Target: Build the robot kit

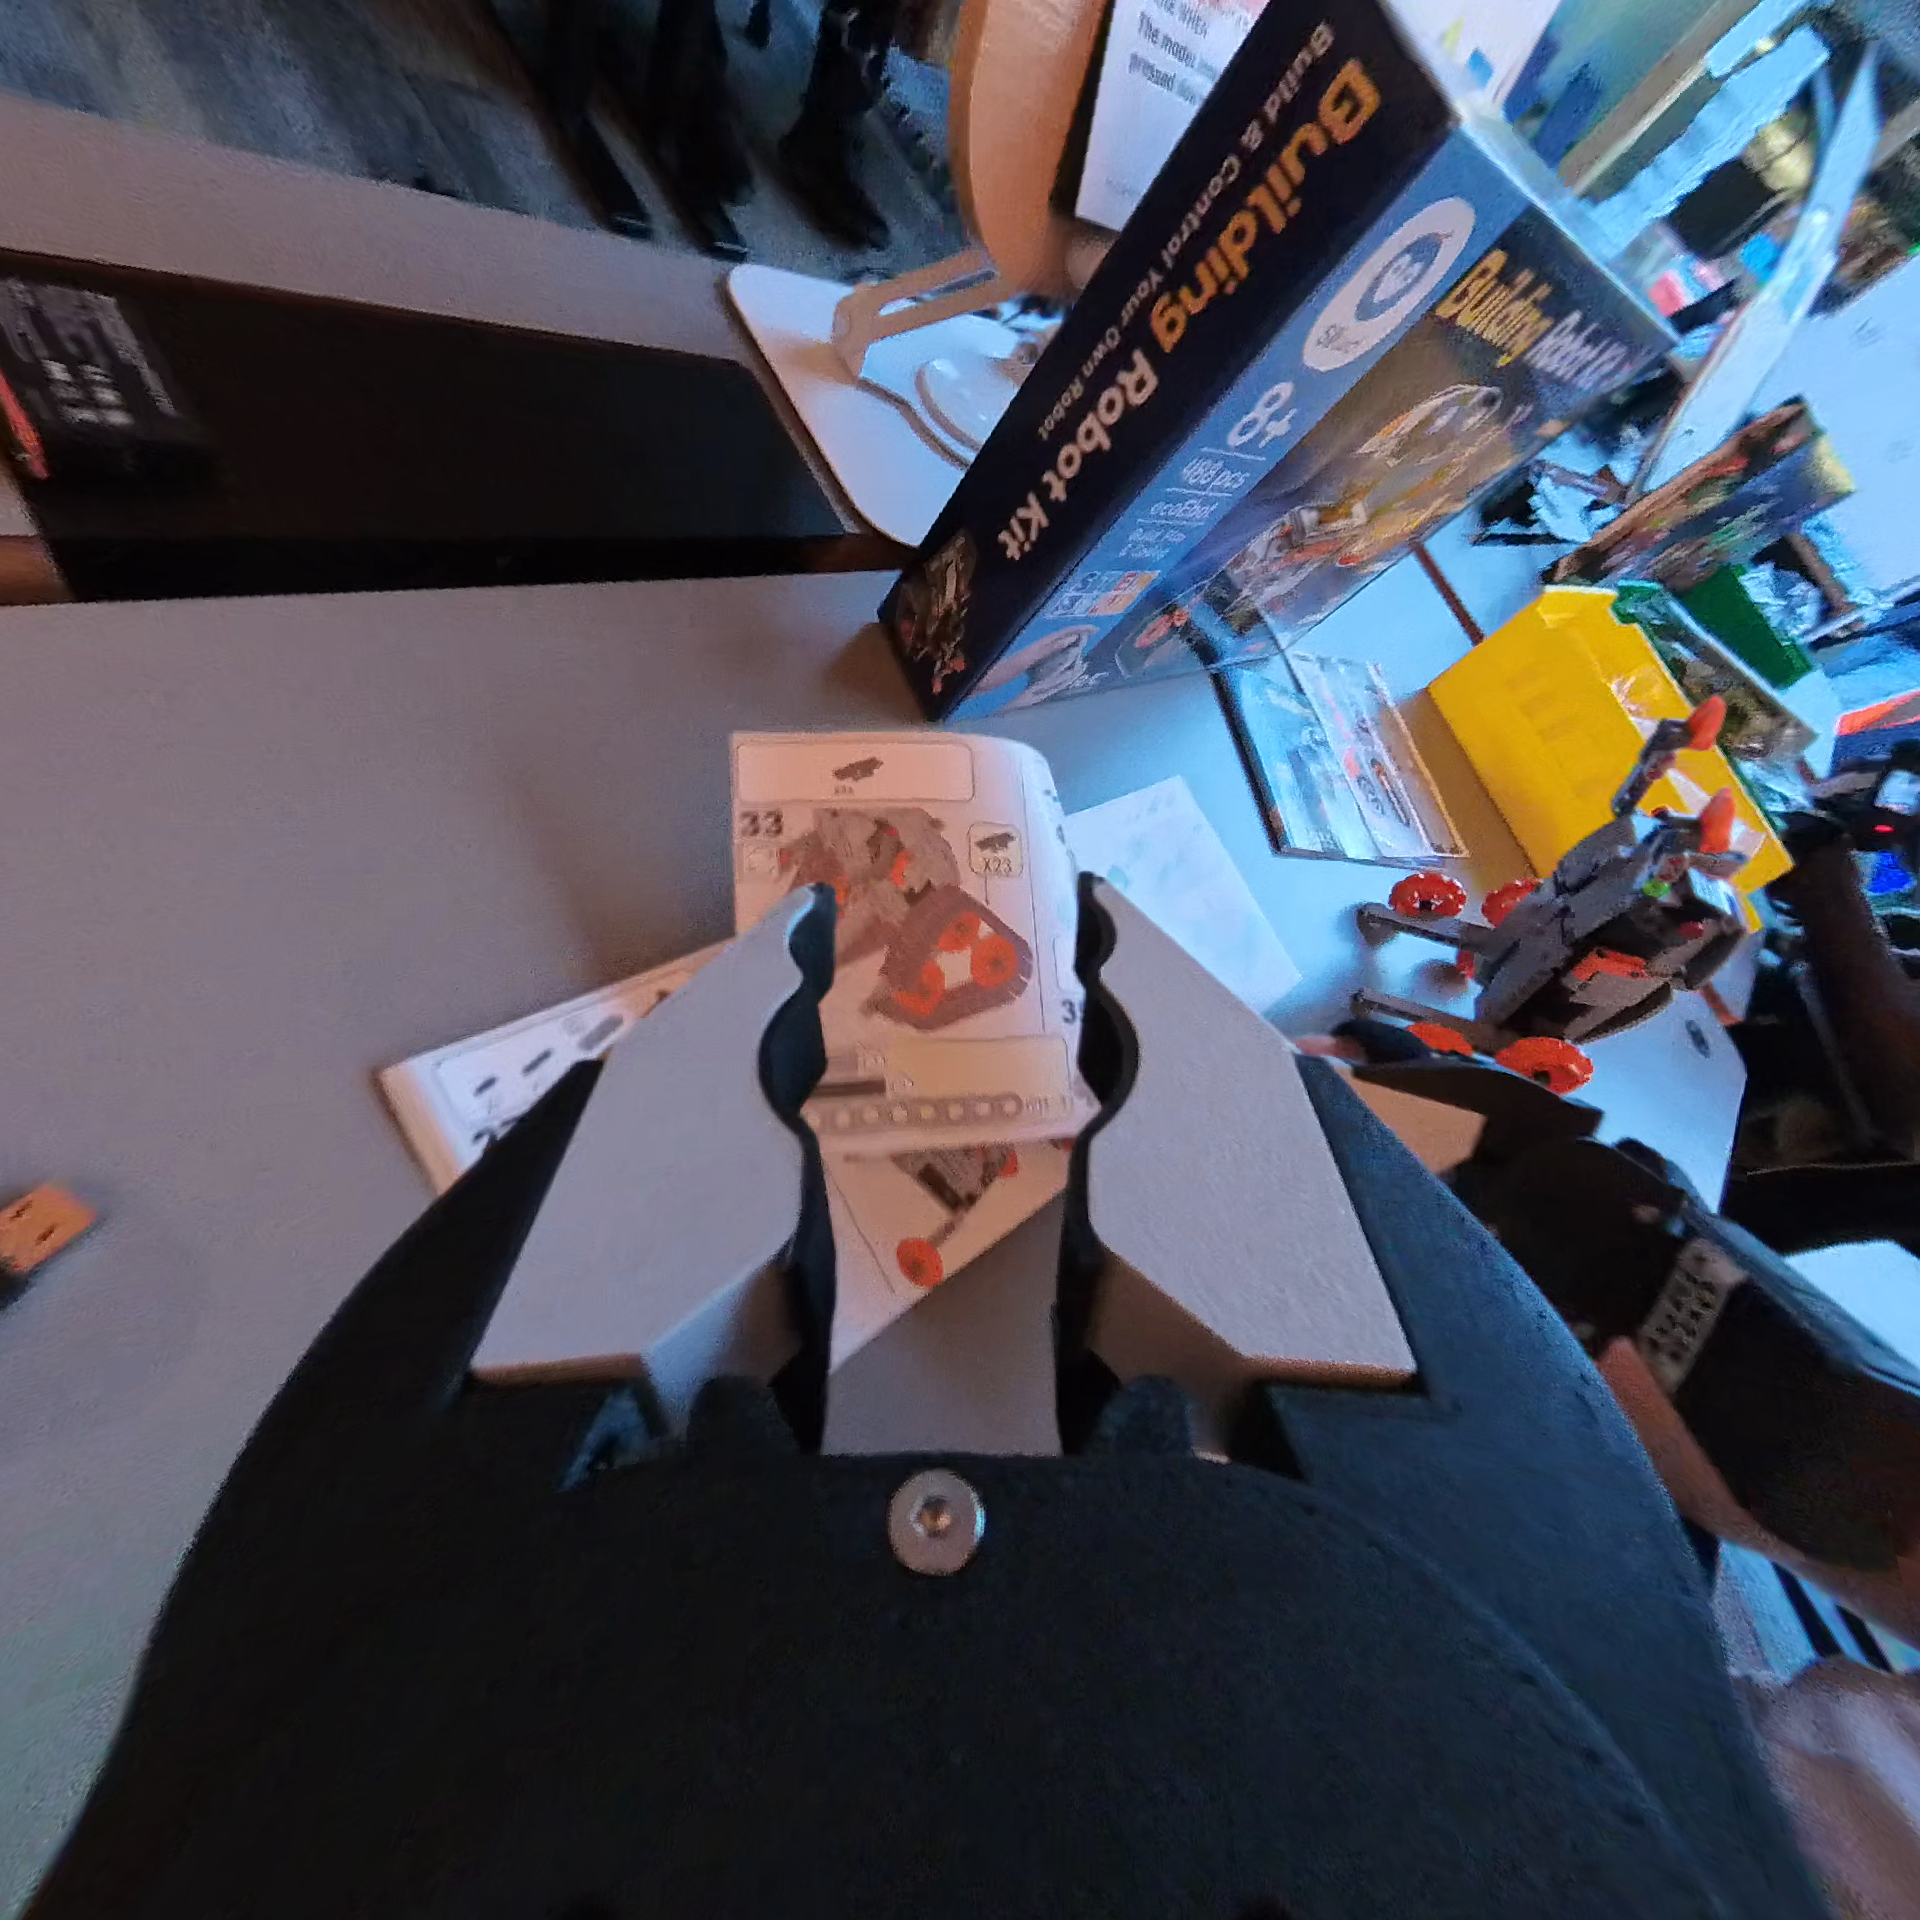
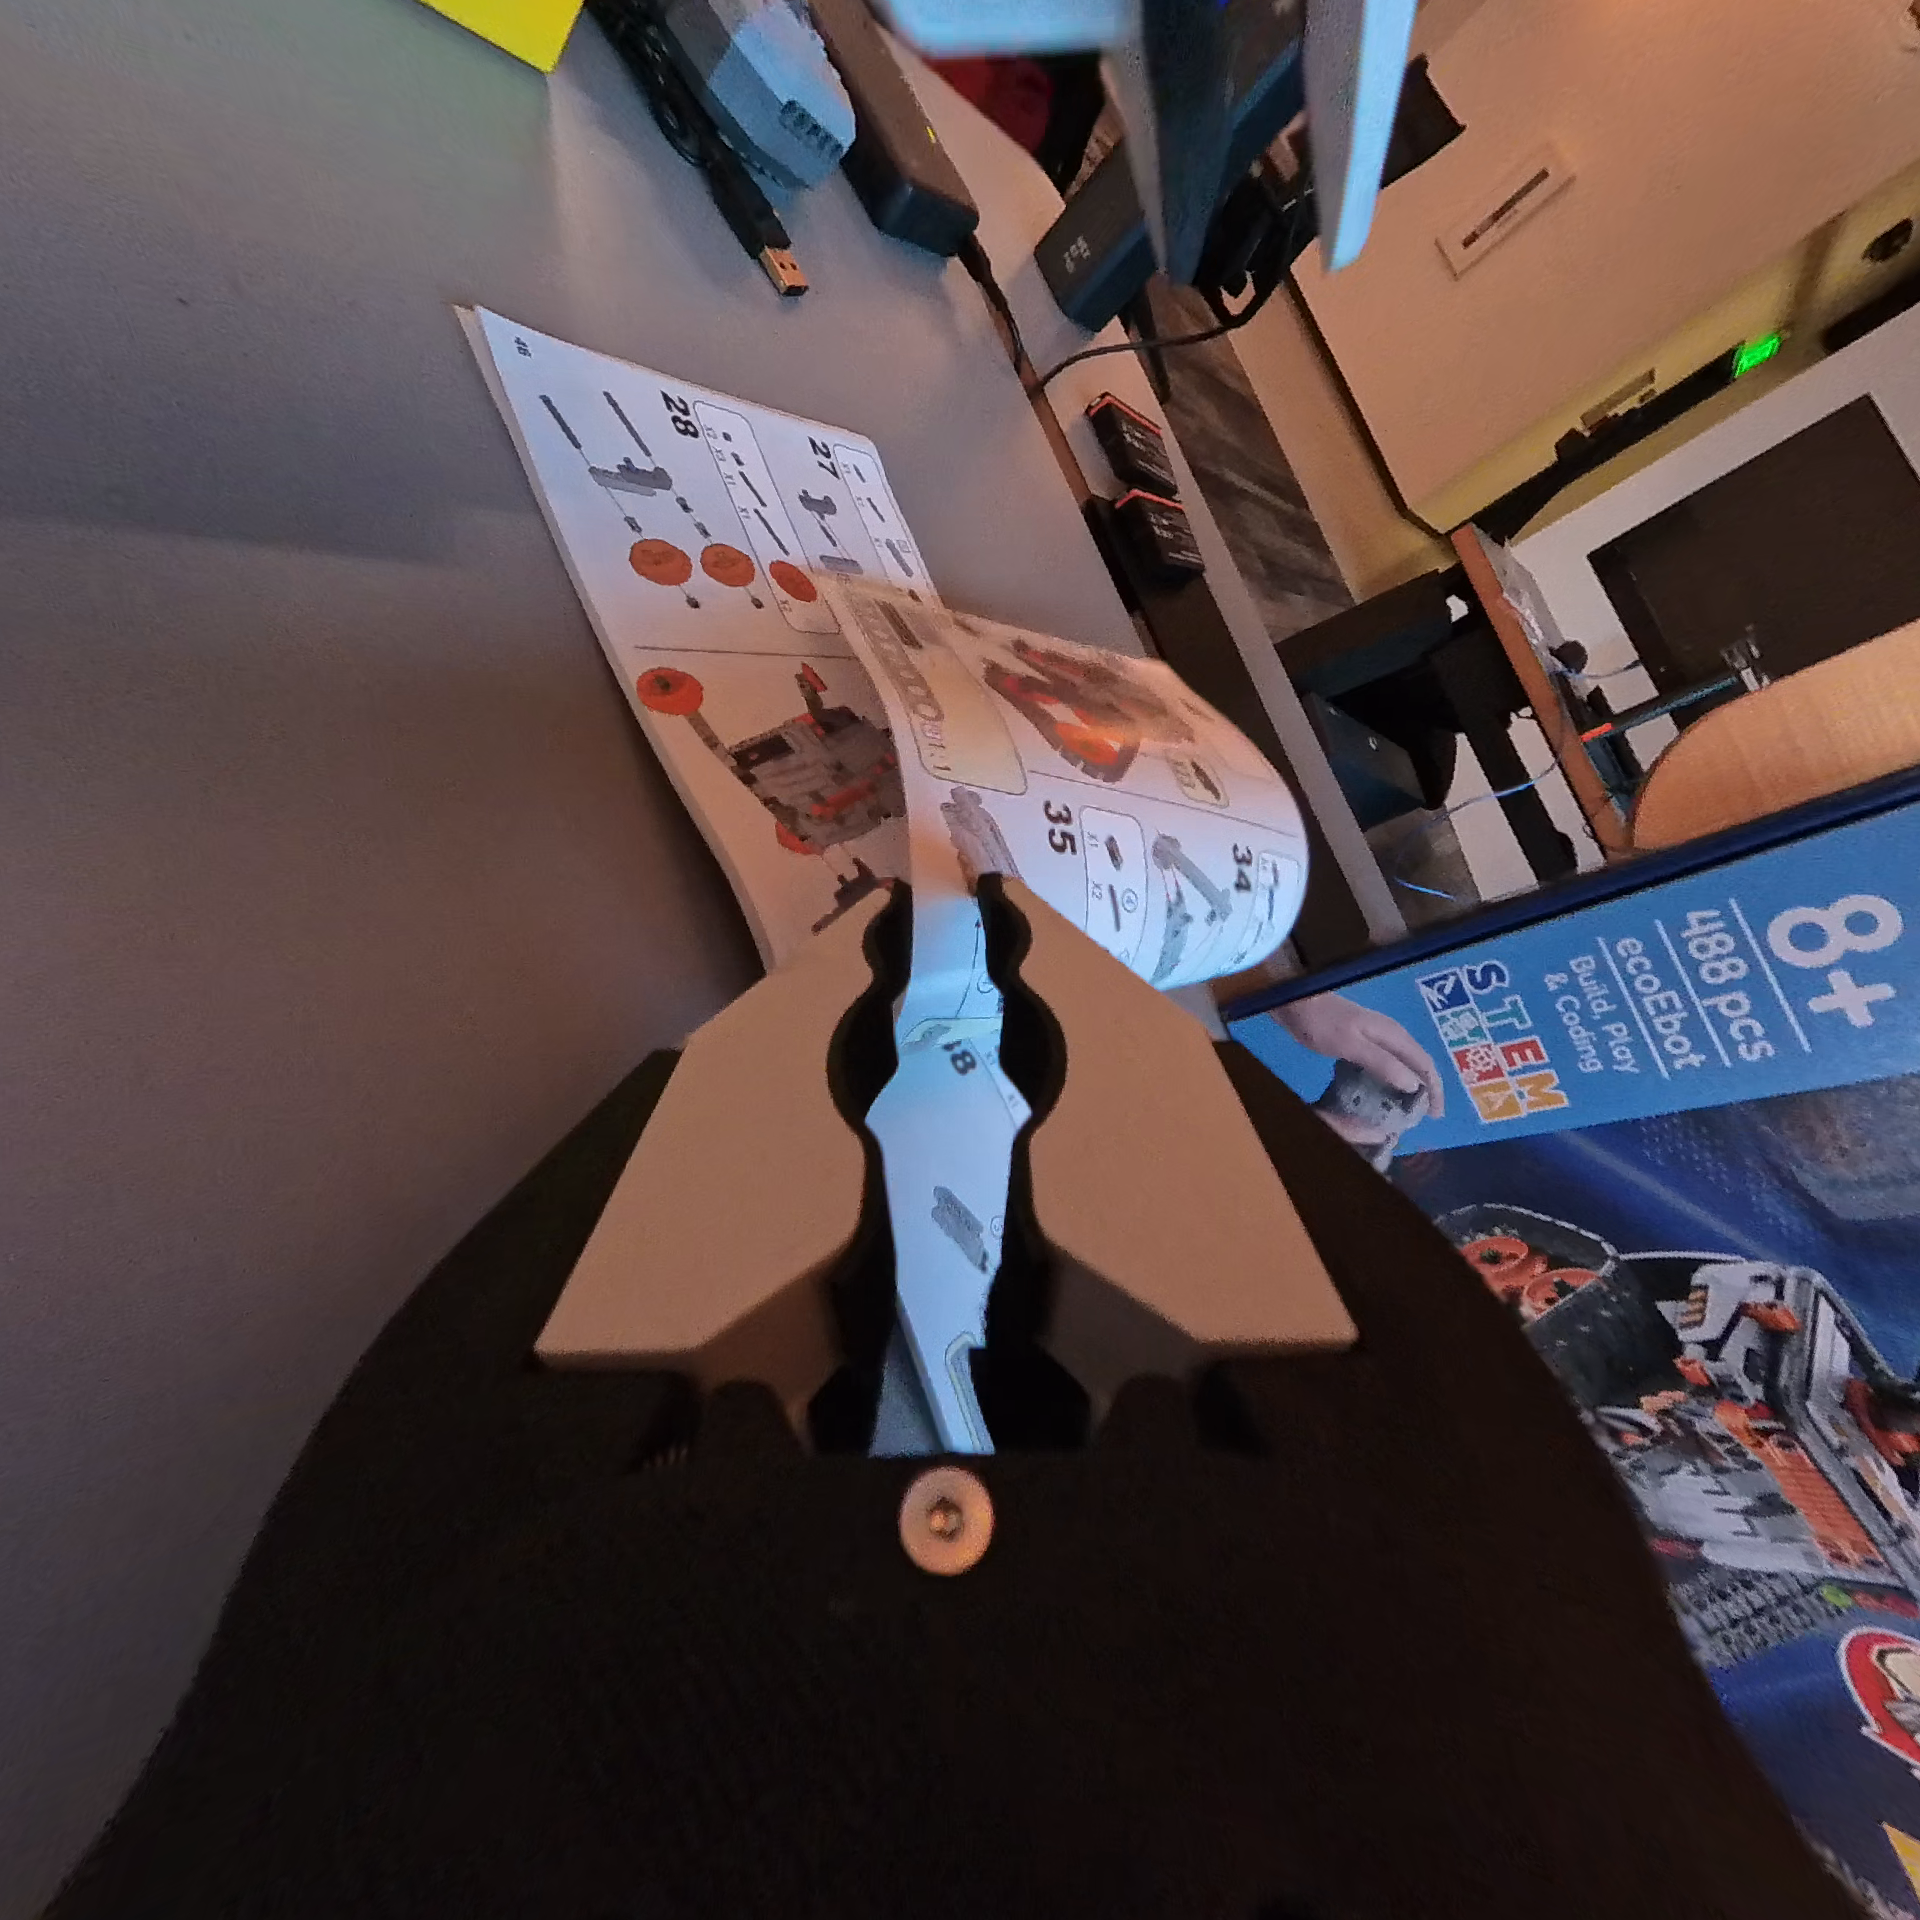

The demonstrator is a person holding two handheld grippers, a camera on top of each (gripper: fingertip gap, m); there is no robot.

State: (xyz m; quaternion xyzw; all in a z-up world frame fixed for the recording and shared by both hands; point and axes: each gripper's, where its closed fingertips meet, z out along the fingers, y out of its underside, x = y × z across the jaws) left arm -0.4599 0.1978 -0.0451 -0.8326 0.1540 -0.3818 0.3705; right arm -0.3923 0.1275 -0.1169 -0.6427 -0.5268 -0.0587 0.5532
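Observation:
An open instruction booklet point(image 2: 675, 582) lies on the grey table point(image 2: 260, 831). My right gripper point(image 2: 945, 899) is shut on one of its pages point(image 2: 1101, 748), which is lifted and curls over toward the kit box. My left gripper point(image 1: 956, 899) is open and empty, its jaws wide apart just above the same booklet point(image 1: 894, 935). The curled page shows between and beyond its fingertips, not touching them.
A large blue and black kit box point(image 1: 1299, 364) stands on edge right of the booklet, also close on the right in the right wrist view point(image 2: 1662, 1039). A grey and orange brick robot point(image 1: 1600, 935) and a yellow bin point(image 1: 1558, 748) sit beyond. A USB cable point(image 2: 774, 260) and a power adapter point(image 2: 904, 177) lie at the table's far end. Some 12 cm of space lies between my two pairs of fingers.

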